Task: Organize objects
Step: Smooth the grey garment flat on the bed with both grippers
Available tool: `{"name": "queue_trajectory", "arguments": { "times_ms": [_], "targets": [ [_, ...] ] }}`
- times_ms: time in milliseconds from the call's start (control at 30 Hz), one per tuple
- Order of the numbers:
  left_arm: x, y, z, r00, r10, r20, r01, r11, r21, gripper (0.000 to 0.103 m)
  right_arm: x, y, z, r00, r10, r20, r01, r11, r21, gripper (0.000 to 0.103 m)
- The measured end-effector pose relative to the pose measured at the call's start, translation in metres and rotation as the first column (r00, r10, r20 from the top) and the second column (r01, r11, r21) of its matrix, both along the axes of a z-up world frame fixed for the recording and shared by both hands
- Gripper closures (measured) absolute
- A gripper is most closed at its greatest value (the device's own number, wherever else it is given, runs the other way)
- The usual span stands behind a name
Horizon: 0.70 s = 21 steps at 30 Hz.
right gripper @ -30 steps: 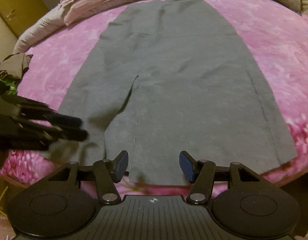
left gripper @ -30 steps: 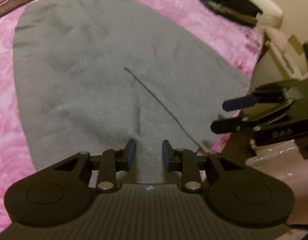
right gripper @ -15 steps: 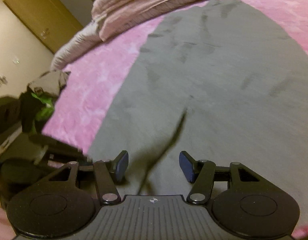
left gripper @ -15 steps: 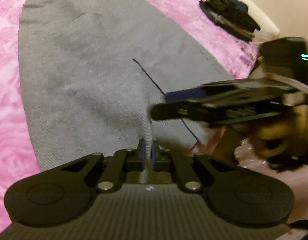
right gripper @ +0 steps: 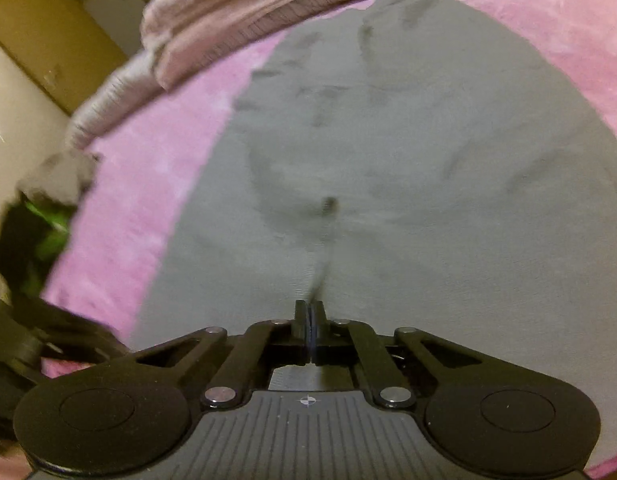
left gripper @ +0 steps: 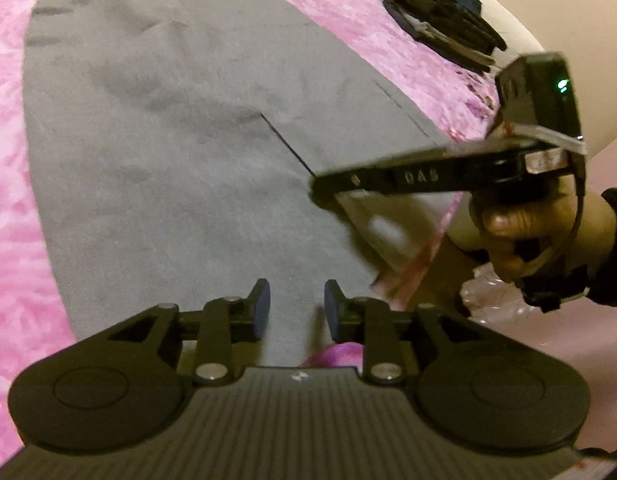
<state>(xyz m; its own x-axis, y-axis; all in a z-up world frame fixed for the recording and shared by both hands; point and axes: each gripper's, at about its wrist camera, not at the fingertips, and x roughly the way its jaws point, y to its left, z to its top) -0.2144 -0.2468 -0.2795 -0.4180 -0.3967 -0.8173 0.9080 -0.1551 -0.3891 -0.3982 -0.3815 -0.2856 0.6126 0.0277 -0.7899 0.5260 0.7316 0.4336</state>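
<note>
While right gripper (right gripper: pixel 310 316) jaws pinch one grey skirt (right gripper: pixel 408 184), left gripper (left gripper: pixel 297 306) jaws apart, one pink blanket (left gripper: pixel 8 200).

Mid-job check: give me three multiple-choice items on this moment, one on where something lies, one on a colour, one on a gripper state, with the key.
1. Where does the grey garment lie?
A. spread flat on the blanket
B. hanging on a door
C. rolled up in a box

2. What colour is the blanket?
A. green
B. pink
C. white

3. How do the grippers stand?
A. both open
B. left shut, right open
C. left gripper open, right gripper shut on the garment

Key: 1 A, the garment lies spread out with blanket showing on both sides. 2 B, the blanket is pink in both views. 3 C, the left pads stand apart over the hem, while the right pads meet with a ridge of cloth running up from them.
</note>
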Motion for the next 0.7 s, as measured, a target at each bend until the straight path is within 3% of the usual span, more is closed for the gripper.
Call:
{"name": "queue_trajectory", "arguments": {
  "times_ms": [33, 167, 233, 300, 400, 500, 700],
  "targets": [
    [0.003, 0.001, 0.000, 1.000, 0.021, 0.012, -0.021, 1.000, -0.002, 0.079, -0.003, -0.002, -0.002, 1.000, -0.014, 0.001, 0.014, 1.000, 0.017, 0.103],
    [0.013, 0.003, 0.001, 0.996, 0.072, 0.058, -0.071, 0.997, -0.021, 0.078, -0.003, 0.011, 0.020, 0.998, 0.037, 0.059, -0.032, 0.995, -0.090, 0.102],
    [0.018, 0.003, -0.007, 0.994, 0.079, 0.078, -0.079, 0.997, -0.003, 0.078, -0.002, 0.017, 0.022, 0.992, 0.060, 0.112, -0.052, 0.996, -0.067, 0.090],
    [0.019, 0.005, -0.018, 0.993, 0.077, 0.088, -0.078, 0.997, 0.011, 0.078, 0.003, 0.023, 0.016, 0.987, 0.089, 0.133, -0.084, 0.995, -0.046, 0.068],
    [0.018, 0.011, -0.019, 0.992, 0.089, 0.088, -0.089, 0.996, -0.006, 0.078, 0.009, 0.030, -0.005, 0.983, 0.168, 0.075, -0.166, 0.986, -0.033, 0.068],
    [0.017, 0.020, -0.016, 0.989, 0.114, 0.099, -0.117, 0.993, 0.024, 0.078, -0.005, 0.028, -0.005, 0.985, 0.171, 0.027, -0.168, 0.983, -0.074, 0.069],
    [0.027, 0.043, -0.001, 0.972, 0.159, 0.173, -0.180, 0.977, 0.113, 0.078, -0.029, 0.019, 0.030, 0.987, 0.149, -0.054, -0.153, 0.986, -0.070, 0.068]
  ]
}}
